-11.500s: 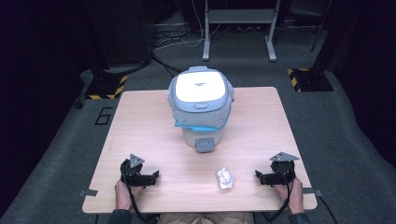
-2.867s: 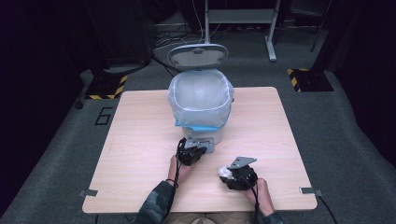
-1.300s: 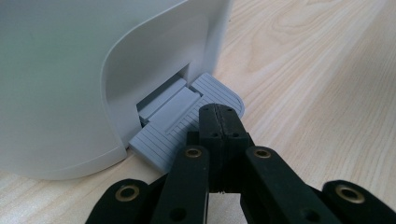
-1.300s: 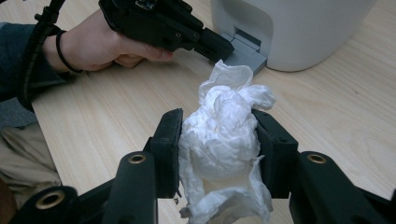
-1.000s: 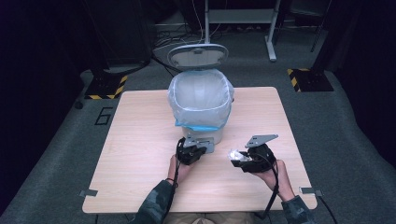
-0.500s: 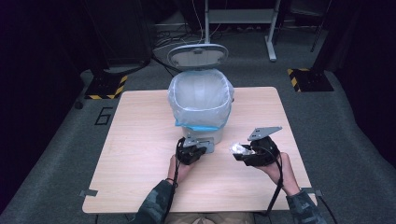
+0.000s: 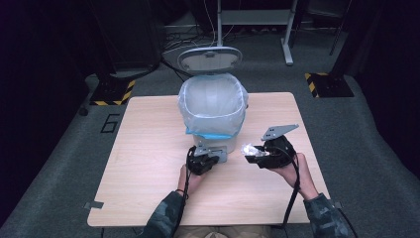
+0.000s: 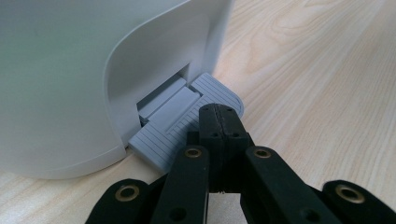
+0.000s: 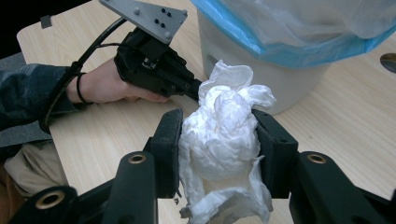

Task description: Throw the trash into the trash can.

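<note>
A small white pedal bin [image 7: 213, 106] lined with a clear and blue bag stands mid-table with its lid [image 7: 209, 58] raised. My left gripper [image 7: 204, 161] [image 8: 218, 116] is shut, its tips pressing down on the bin's grey foot pedal [image 8: 187, 119]. To the right of the bin's base, lifted off the table, my right gripper [image 7: 252, 154] [image 9: 219, 140] is shut on a crumpled white tissue [image 9: 219, 135] [image 7: 247, 149]. In the right gripper view, the left hand and its gripper [image 9: 154, 63] lie beyond the tissue, by the bin [image 9: 261, 70].
The wooden table [image 7: 148, 144] has bare room on both sides of the bin. Dark floor surrounds it, with a metal stand [image 7: 252, 20] and cables behind. A tape strip [image 7: 93, 205] marks the near left edge.
The bin's lid, shut at first, stands open. My right gripper has picked the tissue off the table and lifted it up and toward the bin. The left gripper stays on the pedal.
</note>
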Available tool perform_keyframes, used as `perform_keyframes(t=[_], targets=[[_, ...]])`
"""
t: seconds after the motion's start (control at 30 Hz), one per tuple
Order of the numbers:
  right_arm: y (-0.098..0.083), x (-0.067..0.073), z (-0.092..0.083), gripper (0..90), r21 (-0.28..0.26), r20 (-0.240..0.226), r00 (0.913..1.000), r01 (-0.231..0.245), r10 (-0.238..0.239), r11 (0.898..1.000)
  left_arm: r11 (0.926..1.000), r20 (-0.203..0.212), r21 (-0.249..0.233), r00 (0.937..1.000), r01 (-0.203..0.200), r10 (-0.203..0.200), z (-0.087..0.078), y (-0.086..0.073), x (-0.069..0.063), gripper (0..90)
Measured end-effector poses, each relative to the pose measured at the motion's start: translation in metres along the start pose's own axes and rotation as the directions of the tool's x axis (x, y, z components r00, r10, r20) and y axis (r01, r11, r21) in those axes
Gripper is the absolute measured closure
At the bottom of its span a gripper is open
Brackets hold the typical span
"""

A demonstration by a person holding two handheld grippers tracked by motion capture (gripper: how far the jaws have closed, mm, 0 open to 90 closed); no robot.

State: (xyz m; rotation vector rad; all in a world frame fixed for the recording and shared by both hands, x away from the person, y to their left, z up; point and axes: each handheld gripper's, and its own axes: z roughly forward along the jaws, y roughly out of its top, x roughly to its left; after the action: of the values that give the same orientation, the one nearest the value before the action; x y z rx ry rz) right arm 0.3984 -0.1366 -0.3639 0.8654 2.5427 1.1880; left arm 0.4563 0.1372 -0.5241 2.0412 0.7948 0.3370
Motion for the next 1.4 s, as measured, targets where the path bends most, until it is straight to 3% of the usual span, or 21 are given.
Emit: perform_keyframes(t=[0.03, 0.07, 0.1, 1.0, 1.4], targets=[[0.001, 0.0, -0.001, 57.0, -0.001, -0.003, 1.0, 0.001, -0.001, 1.0, 0.9997, 0.003, -0.014, 0.9997, 0.023, -0.022, 0.001, 0.0, -0.001, 89.8], [0.003, 0.0, -0.001, 56.9, -0.001, -0.006, 1.0, 0.0, 0.0, 1.0, 0.9999, 0.011, -0.001, 0.9998, 0.014, -0.014, 0.0, 0.0, 0.001, 89.8], [0.006, -0.001, -0.002, 57.0, 0.0, -0.007, 1.0, 0.002, -0.002, 1.0, 0.9995, 0.013, -0.01, 0.9994, 0.031, -0.031, 0.001, 0.0, 0.001, 89.8], [0.047, -0.002, -0.018, 57.0, -0.024, 0.006, 0.9977, 0.067, -0.067, 0.997, 0.9998, 0.004, -0.012, 0.9998, 0.018, -0.018, 0.001, 0.0, -0.001, 89.8], [0.052, -0.008, -0.016, 57.0, -0.01, 0.019, 0.9967, 0.079, -0.079, 0.997, 1.0, 0.003, -0.003, 1.0, 0.007, -0.007, 0.0, 0.0, 0.0, 89.8]])
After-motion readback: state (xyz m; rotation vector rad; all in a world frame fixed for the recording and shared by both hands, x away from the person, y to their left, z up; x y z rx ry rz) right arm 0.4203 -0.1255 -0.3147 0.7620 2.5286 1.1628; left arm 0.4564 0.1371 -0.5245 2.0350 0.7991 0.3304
